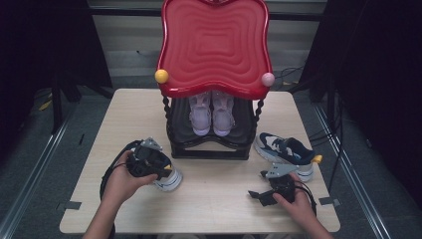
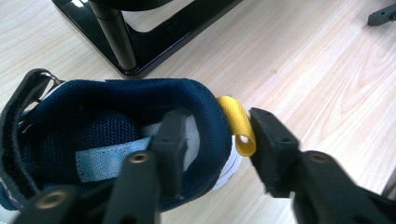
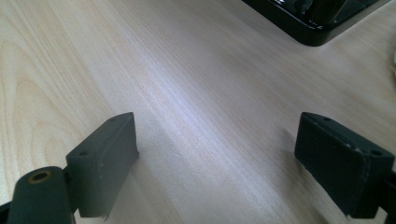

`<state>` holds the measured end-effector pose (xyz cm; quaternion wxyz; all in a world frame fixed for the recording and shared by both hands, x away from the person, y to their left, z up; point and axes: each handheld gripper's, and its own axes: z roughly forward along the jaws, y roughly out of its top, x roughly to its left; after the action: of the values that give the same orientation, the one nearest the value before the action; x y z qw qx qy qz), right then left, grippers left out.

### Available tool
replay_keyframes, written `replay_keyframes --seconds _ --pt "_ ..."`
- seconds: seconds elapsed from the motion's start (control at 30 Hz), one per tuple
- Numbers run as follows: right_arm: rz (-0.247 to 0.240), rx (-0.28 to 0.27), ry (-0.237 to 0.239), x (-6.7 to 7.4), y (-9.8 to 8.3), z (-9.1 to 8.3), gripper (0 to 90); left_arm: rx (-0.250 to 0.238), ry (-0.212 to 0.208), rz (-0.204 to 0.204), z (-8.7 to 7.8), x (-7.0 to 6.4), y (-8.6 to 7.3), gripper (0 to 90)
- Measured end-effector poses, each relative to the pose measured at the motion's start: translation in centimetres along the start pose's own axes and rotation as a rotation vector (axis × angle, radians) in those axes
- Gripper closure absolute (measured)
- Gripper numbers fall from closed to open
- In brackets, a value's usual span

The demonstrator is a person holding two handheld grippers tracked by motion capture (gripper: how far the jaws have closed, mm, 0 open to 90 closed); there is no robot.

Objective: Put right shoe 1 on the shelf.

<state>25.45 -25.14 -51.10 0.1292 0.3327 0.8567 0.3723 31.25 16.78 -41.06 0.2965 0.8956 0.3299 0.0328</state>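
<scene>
Starting at the left, we find the left tongs [image 2: 212, 140] straddling the heel of a navy-and-white child's sneaker with a padded collar [image 2: 116, 126]: one jaw sits inside the shoe against the lining, the other outside, right against the yellow fabric pull loop [image 2: 239, 126]. We cannot tell whether the pads are pressing yet. In the high view that sneaker [image 1: 169, 178] rests on the pale wooden tabletop [image 1: 214, 199], just in front of the black shoe rack with the red wavy tray on top [image 1: 209, 147].

We judge the shoe light, with a soft, squashy collar over a stiffer heel counter; the mesh lining should give good friction. The heel wall is the sensible hold, deep enough to catch the firm part, since the floppy loop alone would let the shoe swing.

Further right, its matching navy-and-white sneaker [image 1: 283, 149] lies beside the rack, and the right tongs [image 3: 219, 163] hover released over bare wood, nothing between the jaws.
</scene>
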Motion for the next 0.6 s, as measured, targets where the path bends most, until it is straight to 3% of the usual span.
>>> replay_keyframes --seconds 0.1,0.33,0.47,0.6 --pt "0.0 0.0 0.001 0.0 0.0 0.0 12.4 0.037 0.012 -0.008 -0.1 0.1 0.3 49.1" --pt "0.0 0.0 0.001 0.0 0.0 0.0 12.4 0.142 0.024 -0.007 0.2 0.0 1.6 47.9" --pt "-0.001 0.0 0.001 0.0 0.0 0.0 12.4 0.171 0.023 -0.002 0.8 0.0 2.1 46.9" --pt "0.0 0.0 0.001 0.0 0.0 0.0 12.4 0.186 0.007 0.0 1.0 -0.1 2.3 57.4"
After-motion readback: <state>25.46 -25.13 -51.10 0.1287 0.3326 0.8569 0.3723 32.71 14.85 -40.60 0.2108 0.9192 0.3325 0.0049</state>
